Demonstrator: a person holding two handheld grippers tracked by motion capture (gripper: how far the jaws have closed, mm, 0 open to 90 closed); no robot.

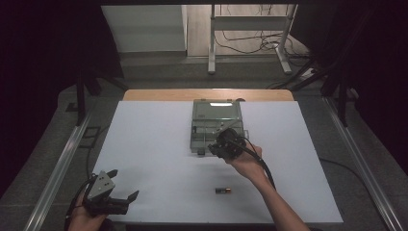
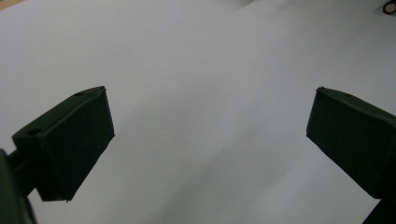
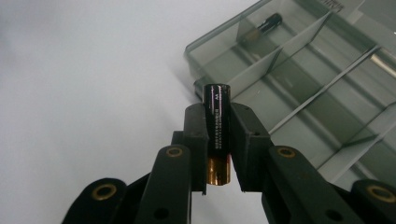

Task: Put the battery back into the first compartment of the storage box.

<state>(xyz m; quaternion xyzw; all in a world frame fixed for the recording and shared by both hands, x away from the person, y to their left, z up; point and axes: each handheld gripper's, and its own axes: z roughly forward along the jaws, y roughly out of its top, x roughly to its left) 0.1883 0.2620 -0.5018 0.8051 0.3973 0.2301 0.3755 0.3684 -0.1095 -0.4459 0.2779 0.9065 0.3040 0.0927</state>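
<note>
My right gripper (image 3: 218, 149) is shut on a black and copper battery (image 3: 217, 133), held upright between the jaws with its black end up. In the high view the right gripper (image 1: 219, 147) hovers over the near edge of a clear compartment box (image 1: 199, 126) with its lid open. Inside the box, another battery (image 3: 267, 23) lies in a far compartment. A second loose battery (image 1: 223, 191) lies on the white mat near the front. My left gripper (image 1: 126, 185) rests at the mat's front left corner, open, with nothing between its pads (image 2: 74, 140).
The white mat (image 1: 154, 144) covers a wooden table (image 1: 144, 95). Metal rails (image 1: 62, 163) run along both sides. A metal frame and cables (image 1: 250, 43) stand on the floor beyond the far edge.
</note>
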